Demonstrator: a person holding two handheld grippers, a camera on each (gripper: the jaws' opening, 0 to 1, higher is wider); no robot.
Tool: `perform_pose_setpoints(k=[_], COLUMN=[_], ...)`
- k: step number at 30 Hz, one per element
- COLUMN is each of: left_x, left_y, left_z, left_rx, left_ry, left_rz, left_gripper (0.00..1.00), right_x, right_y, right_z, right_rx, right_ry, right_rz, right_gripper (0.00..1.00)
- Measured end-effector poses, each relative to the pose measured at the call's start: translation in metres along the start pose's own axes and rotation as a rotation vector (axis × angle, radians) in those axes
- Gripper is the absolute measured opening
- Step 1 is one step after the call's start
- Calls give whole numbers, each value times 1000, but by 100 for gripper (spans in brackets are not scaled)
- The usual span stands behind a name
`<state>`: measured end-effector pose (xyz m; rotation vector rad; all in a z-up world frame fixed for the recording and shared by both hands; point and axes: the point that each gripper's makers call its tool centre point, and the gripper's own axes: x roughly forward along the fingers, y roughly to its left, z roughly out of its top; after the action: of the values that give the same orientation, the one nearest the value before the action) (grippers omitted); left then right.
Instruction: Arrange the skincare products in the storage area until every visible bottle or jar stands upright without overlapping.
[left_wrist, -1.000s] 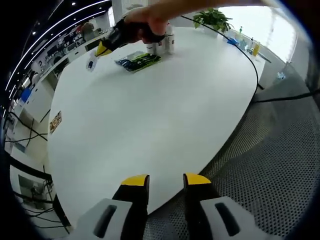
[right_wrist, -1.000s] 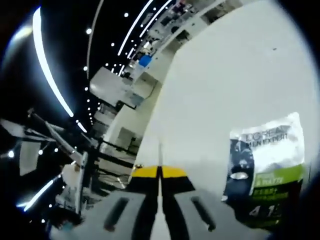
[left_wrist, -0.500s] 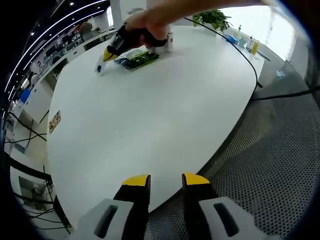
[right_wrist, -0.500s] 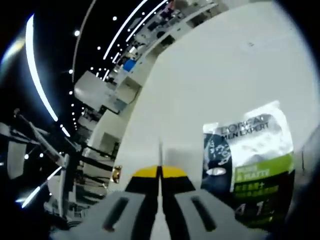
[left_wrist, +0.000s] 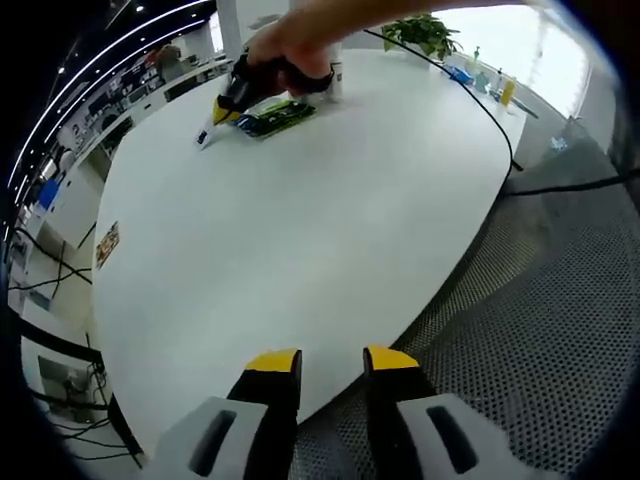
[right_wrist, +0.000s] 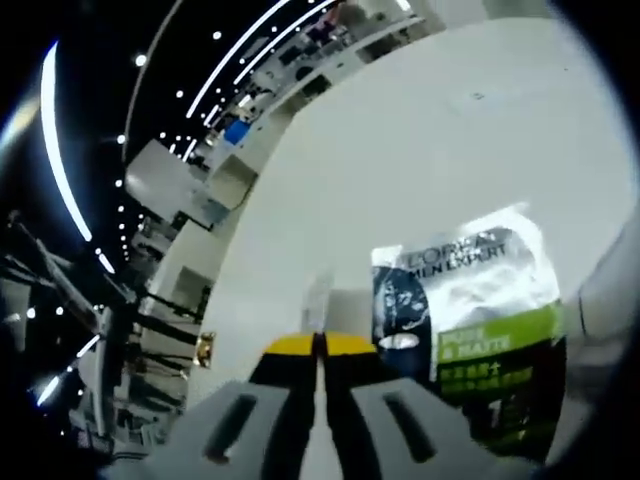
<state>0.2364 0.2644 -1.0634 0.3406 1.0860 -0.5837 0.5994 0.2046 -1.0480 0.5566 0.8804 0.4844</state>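
- While the left gripper (left_wrist: 333, 362) hangs idle over the near edge of the white tabletop (left_wrist: 300, 250), jaws apart with nothing between them, the work is at the far end.
- Over there a person's hand (left_wrist: 295, 40) holds the right gripper (left_wrist: 218, 112), its yellow tips down near a small flat item (left_wrist: 203, 137) on the tabletop, too small to identify from here.
- Seen along the right gripper (right_wrist: 318, 345) itself, the jaws are pressed together, and a thin pale sliver (right_wrist: 317, 300) rises from their seam; it looks like something pinched edge-on, but I cannot say what.
- Just beside those jaws lies a flat L'Oreal Men Expert sachet (right_wrist: 470, 310), dark blue, silver and green, face up on the tabletop.
- A couple of white bottles (left_wrist: 336, 80) stand upright just behind the hand, close to the sachet (left_wrist: 272, 116); their exact count is hidden by the hand.
- My read: this step is tidying the small flat pieces so they sit clear of the bottles.
- To do it well, keep the jaws low and level, set the thin piece on bare tabletop apart from the sachet, and release only once it lies flat.
- Care is needed with the wrist swinging near the bottles; a nudge could topple them.
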Motion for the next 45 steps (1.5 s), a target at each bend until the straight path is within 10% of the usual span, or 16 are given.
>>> perform_pose_setpoints(k=[25, 45], left_x=[0, 0], left_y=[0, 1], left_z=[-2, -3], left_rx=[15, 21], left_ry=[9, 13], left_rz=[0, 9], left_gripper=[24, 24], right_x=[-6, -25], right_y=[-13, 26], right_z=[0, -22], right_rx=[-52, -269], right_ry=[-29, -38], right_rz=[-69, 9], right_gripper=[7, 9])
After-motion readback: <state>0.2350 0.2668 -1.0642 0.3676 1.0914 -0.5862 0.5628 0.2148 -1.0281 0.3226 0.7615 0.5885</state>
